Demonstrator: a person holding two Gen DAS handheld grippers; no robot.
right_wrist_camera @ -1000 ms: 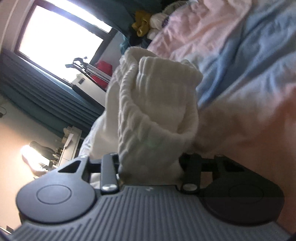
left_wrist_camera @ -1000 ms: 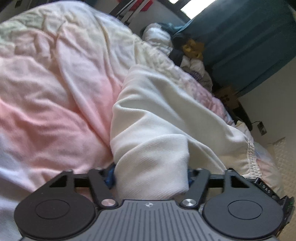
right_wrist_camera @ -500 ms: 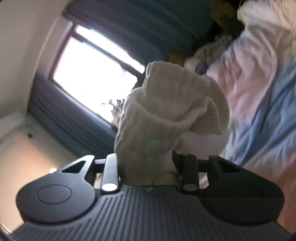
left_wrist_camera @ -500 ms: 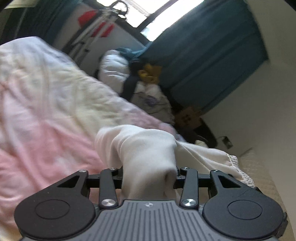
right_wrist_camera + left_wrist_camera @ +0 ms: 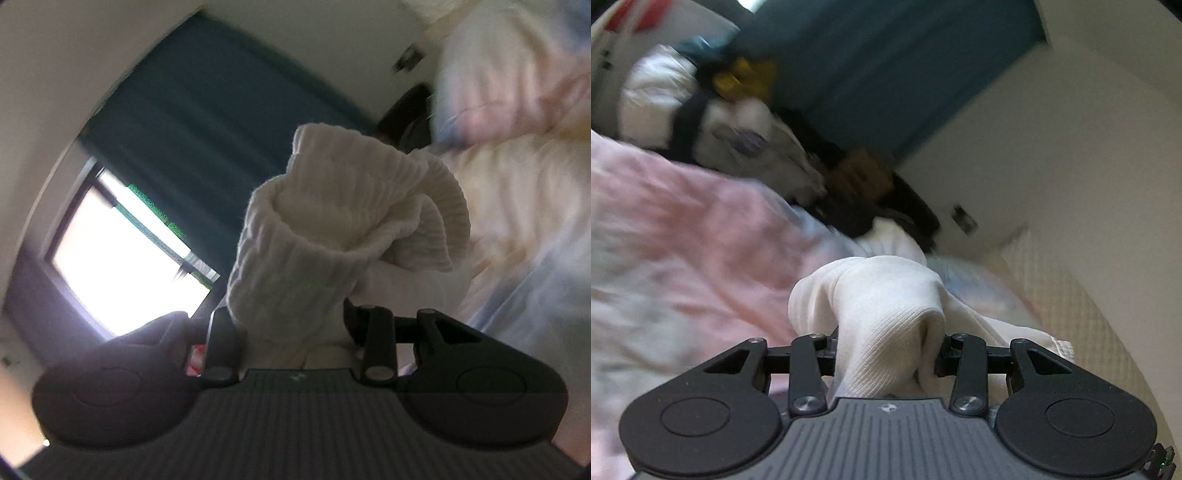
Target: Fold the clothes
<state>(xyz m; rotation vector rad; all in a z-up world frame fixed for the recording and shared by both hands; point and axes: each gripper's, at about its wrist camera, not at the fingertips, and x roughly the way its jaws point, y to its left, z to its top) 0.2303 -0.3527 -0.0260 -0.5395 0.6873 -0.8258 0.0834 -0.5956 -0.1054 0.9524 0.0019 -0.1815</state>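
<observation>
Both grippers have tilted further up since half a second ago, lifting the cream ribbed knit garment [image 5: 882,317] off the pink duvet-covered bed [image 5: 683,236]. Left gripper [image 5: 886,354] points toward the teal curtain [image 5: 871,74], jaws clamped on bunched fabric. Right gripper [image 5: 291,332] faces the bright window [image 5: 122,266], jaws likewise pinching the garment's ribbed cuff [image 5: 369,206].

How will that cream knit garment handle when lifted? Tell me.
The cream knit garment is probably floppy: it droops over the right gripper in soft folds. Likely bulky yet light, judging by the thick ribbing. It bunches in the left gripper, so unheld parts will probably sag.
</observation>
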